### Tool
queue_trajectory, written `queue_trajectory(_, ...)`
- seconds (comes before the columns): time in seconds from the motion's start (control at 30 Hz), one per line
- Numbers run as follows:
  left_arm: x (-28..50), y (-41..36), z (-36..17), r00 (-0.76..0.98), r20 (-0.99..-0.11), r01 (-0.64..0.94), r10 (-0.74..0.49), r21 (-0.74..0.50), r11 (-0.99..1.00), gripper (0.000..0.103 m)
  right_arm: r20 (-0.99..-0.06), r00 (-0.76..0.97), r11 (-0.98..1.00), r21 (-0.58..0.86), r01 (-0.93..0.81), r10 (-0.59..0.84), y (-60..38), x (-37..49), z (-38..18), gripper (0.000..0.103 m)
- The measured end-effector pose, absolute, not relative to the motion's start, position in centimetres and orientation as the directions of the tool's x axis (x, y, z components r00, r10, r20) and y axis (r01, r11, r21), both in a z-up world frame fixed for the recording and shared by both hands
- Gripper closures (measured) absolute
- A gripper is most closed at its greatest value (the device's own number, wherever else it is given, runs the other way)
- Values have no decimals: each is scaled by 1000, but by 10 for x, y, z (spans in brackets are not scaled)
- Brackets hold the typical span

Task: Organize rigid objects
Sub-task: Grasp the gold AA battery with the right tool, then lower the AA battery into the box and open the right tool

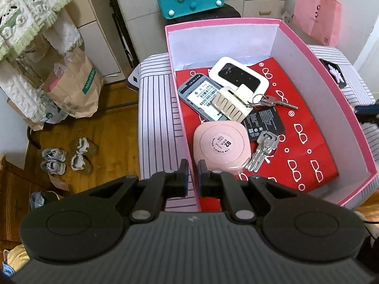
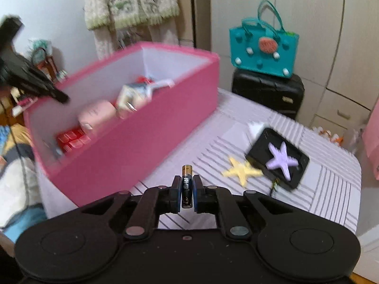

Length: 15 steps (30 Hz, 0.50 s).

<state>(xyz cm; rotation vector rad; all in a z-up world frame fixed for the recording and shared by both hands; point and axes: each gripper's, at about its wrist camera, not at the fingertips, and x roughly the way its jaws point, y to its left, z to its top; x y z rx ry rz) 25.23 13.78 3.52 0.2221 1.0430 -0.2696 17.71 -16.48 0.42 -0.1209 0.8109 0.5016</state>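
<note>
Right gripper (image 2: 187, 189) pinches a small battery (image 2: 187, 182) upright between its pads, gold tip sticking out past the fingertips. Judged reason for the end-up hold: it keeps the cell from rolling and lets it drop straight into the pink box (image 2: 132, 146), which sits ahead and to the left of this claw, near but not touching. The frame is blurred, so the hand looks mid-carry.

Left gripper (image 1: 192, 172) has its jaws pressed nearly together, one finger outside and one inside the box's near-left wall (image 1: 182, 127). It seems to clamp that wall, likely to steady the box while the other hand loads, but contact at the pads is hard to confirm.

Box contents, seen ahead of the left claw: a pink rounded case (image 1: 221, 148) just beyond the fingertips, a key bunch (image 1: 261, 152) beside it to the right, a black battery pack (image 1: 266, 123) further on, a grey phone (image 1: 201, 97) lying back up, a cream hair clip (image 1: 232, 105) lying over it, a second key (image 1: 272, 101) and a white pocket router (image 1: 239, 74) at the far end. All lie on a red patterned liner (image 1: 303, 142).

Still outside, to the right of the right claw on the striped cloth (image 2: 331, 189): a yellow star clip (image 2: 241, 171) and a purple star clip (image 2: 281, 158) on a black tray (image 2: 258, 149). Judged: sorting is well along, with the battery next in.
</note>
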Motion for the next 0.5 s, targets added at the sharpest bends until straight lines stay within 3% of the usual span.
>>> queue_trajectory(0.3, 258, 141, 36, 450, -884, 310, -127, 22, 950, 96, -615, 570, 787, 142, -600, 545, -132, 185, 78, 92)
queue_trajectory(0.5, 258, 143, 36, 452, -882, 307, -136, 11, 952, 96, -620, 481, 692, 143, -708, 620, -90, 200, 84, 92)
